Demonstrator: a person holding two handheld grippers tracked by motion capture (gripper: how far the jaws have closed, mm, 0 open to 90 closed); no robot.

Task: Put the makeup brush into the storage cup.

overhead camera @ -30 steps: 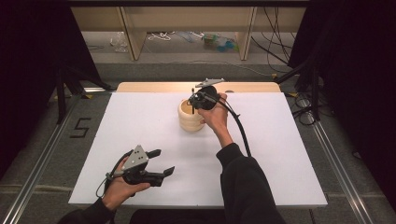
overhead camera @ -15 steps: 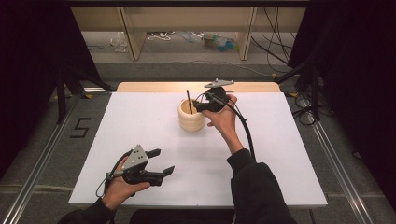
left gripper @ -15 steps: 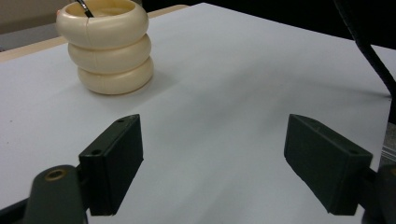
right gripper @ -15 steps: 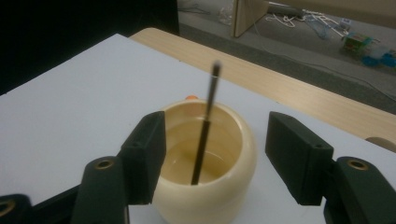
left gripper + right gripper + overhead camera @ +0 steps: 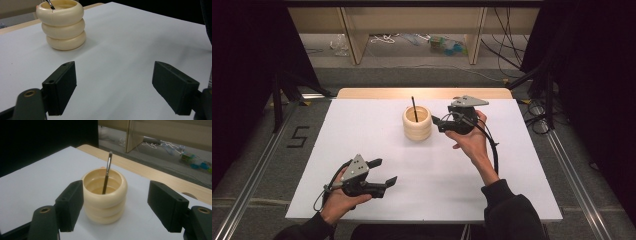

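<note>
White covers the bench (image 5: 377, 135), with a pale wood strip at its far edge. At the near left, the left gripper (image 5: 382, 172) rests with its jaws spread and nothing between them. Farther, at the middle, one cream ringed holder (image 5: 417, 123) stands with one thin brush (image 5: 414, 108) upright inside, so the placing looks done. Just right of it, the right gripper (image 5: 435, 123) has just been opening; its jaws are spread, empty. I count two grippers.

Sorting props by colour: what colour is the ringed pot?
Cream pot, clearest in the right gripper view.
</note>
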